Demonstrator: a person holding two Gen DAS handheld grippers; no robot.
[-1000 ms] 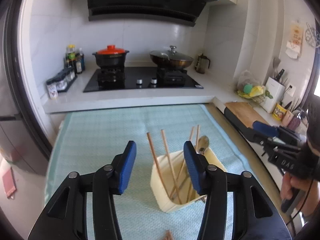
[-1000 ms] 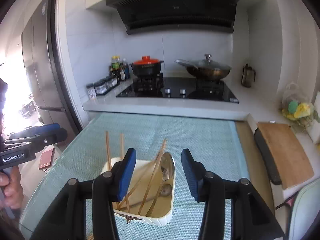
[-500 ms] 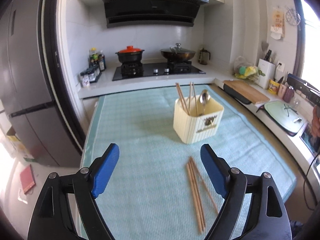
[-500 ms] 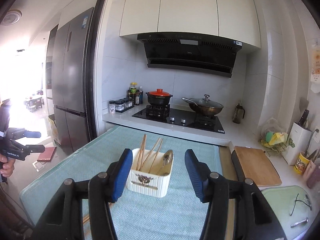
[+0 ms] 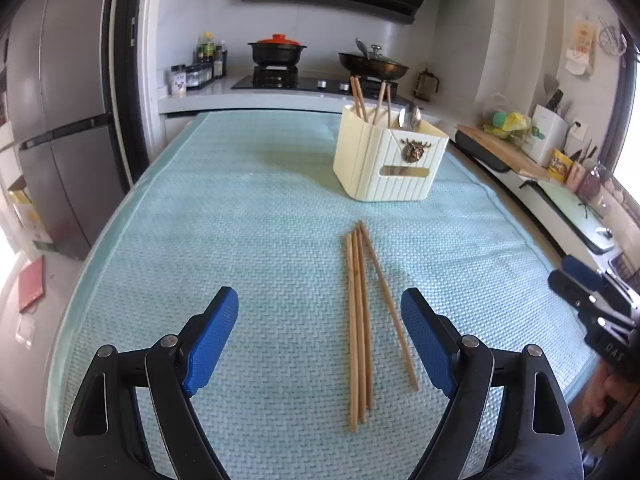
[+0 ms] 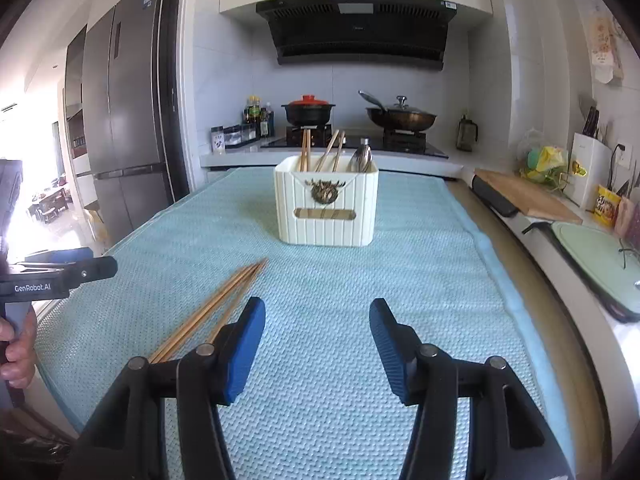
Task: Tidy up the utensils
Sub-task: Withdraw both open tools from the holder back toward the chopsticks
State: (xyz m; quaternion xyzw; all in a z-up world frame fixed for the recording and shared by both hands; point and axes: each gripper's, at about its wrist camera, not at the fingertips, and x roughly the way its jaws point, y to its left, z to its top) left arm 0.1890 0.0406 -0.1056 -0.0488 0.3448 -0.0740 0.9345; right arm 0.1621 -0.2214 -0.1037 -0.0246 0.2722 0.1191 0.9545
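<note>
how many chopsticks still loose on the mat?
4. Three chopsticks lie bunched side by side on the teal mat, a fourth angles off to their right. All in front of the cream holder, between the open left gripper fingers. None look hidden.

Left gripper (image 5: 320, 336) — jaws spread wide, empty. Right gripper (image 6: 317, 346) — likewise agape, nothing held.

A sunlit kitchen: white tiled walls, a black range hood (image 6: 360, 28) above a stovetop (image 6: 356, 142), a tall grey refrigerator (image 6: 124, 120) at left, and a desk (image 5: 248, 216) covered by a pale blue-green woven mat; daylight glares from the far left.
</note>
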